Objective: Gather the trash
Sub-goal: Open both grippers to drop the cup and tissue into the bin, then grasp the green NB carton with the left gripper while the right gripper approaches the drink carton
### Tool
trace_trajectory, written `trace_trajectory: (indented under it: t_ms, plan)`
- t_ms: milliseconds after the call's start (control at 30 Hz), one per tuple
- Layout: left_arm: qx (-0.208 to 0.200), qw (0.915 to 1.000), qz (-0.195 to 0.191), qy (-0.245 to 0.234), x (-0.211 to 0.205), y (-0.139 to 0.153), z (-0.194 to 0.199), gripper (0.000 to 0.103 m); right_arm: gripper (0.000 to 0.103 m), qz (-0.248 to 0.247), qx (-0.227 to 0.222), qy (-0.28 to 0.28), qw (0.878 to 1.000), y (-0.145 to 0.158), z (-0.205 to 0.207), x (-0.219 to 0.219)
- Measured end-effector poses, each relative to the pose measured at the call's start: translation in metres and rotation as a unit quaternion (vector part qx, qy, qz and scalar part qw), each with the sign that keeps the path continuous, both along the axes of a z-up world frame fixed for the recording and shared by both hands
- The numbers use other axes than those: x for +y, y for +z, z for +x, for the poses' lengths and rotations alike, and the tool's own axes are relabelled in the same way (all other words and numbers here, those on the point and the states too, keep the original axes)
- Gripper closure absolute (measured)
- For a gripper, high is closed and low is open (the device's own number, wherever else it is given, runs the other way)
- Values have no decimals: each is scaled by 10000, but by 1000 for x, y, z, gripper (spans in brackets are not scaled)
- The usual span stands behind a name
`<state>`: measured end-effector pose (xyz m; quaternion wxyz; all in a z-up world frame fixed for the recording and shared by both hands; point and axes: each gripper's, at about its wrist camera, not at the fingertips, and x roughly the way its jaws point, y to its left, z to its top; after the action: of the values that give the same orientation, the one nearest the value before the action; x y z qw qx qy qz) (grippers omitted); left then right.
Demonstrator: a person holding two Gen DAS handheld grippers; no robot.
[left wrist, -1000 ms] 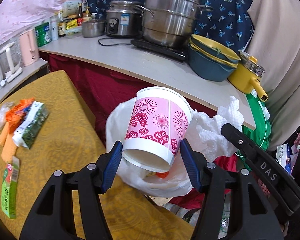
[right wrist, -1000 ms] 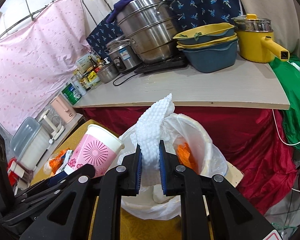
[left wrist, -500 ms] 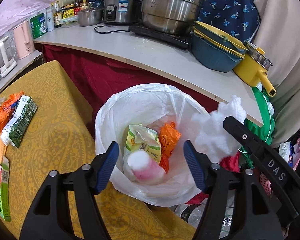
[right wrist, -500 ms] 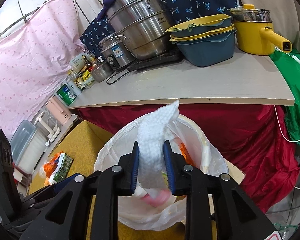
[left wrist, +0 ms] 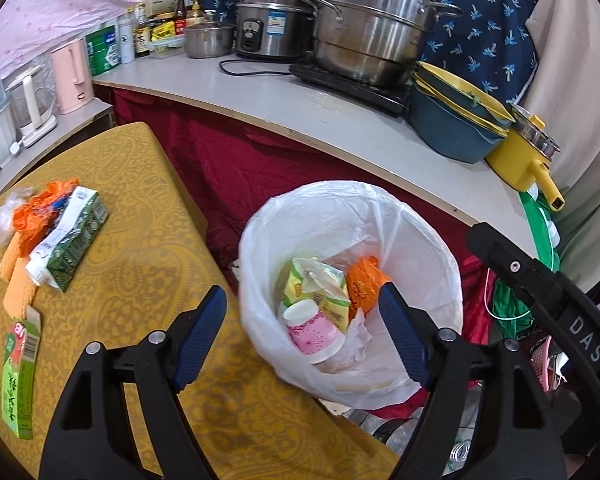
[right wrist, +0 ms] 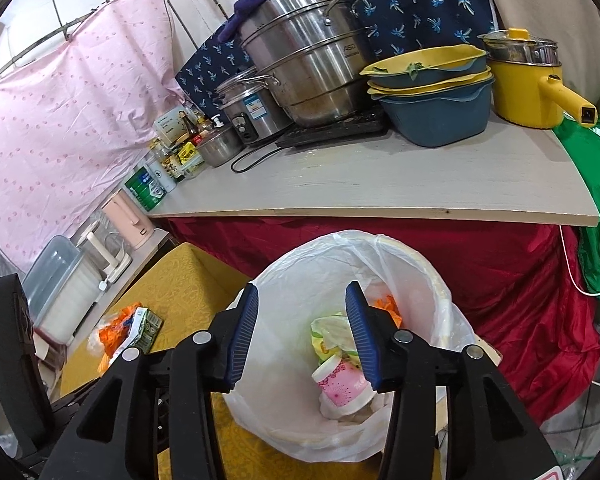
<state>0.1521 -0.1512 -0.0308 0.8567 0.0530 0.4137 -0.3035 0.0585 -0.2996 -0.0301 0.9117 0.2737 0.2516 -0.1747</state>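
A bin lined with a white plastic bag [left wrist: 428, 240] [right wrist: 284, 280] stands beside the yellow-clothed table [left wrist: 140, 280]. Inside it lie a pink patterned paper cup [left wrist: 314, 332] [right wrist: 342, 386], a crumpled white paper towel [left wrist: 360, 336], a yellow-green wrapper [left wrist: 316, 288] and an orange wrapper [left wrist: 362, 280]. My left gripper [left wrist: 302, 328] hovers above the bin's near rim, its jaws opening with nothing between them. My right gripper [right wrist: 302, 332] hangs over the bin too, jaws opening and holding nothing. On the table lie a green carton [left wrist: 70, 238] [right wrist: 144, 330], orange plastic [left wrist: 36, 212] and a flattened green box [left wrist: 18, 376].
A grey counter [right wrist: 380, 184] over a red cloth runs behind the bin, carrying steel pots [right wrist: 304, 56], stacked blue and yellow basins [right wrist: 432, 96] and a yellow pot [right wrist: 528, 88]. A green bag [right wrist: 592, 208] hangs at the right. A pink kettle [left wrist: 70, 76] stands far left.
The left gripper let go of the pink cup, which fell into the bin. The right gripper released the white paper towel, which also dropped in. Both sets of jaws widened.
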Motion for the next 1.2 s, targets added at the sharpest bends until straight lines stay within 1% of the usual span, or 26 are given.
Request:
trace_trajectory:
  t_ms: [333, 500, 567, 600, 667, 867, 967, 1033, 1200]
  plan:
    - [-42, 9992, -93, 385, 48, 9, 7, 29, 52, -154, -76, 274, 9995, 17, 12, 41]
    - [-86, 9979, -87, 635, 80, 11, 11, 29, 52, -213, -78, 492, 9985, 24, 21, 66]
    - [-99, 9972, -77, 744, 95, 10, 12, 26, 51, -231, -73, 588, 9980, 25, 26, 77]
    - [-113, 9967, -76, 798, 101, 10, 13, 22, 51, -237, -67, 646, 9976, 26, 28, 83]
    - [-158, 9955, -71, 931, 116, 10, 14, 21, 51, -250, -60, 733, 9970, 27, 32, 93]
    - [-136, 9920, 11, 1256, 163, 1, 20, 20, 51, -271, 9, 1027, 9943, 25, 46, 126]
    - [-123, 9898, 58, 1421, 186, -4, 24, 17, 50, -279, 60, 1177, 9926, 22, 54, 144]
    - [-98, 9883, 94, 1521, 202, -10, 25, 14, 46, -300, 88, 1278, 9913, 20, 59, 158]
    - [57, 9837, 241, 1781, 241, -27, 32, 13, 43, -340, 180, 1534, 9874, 14, 74, 190]
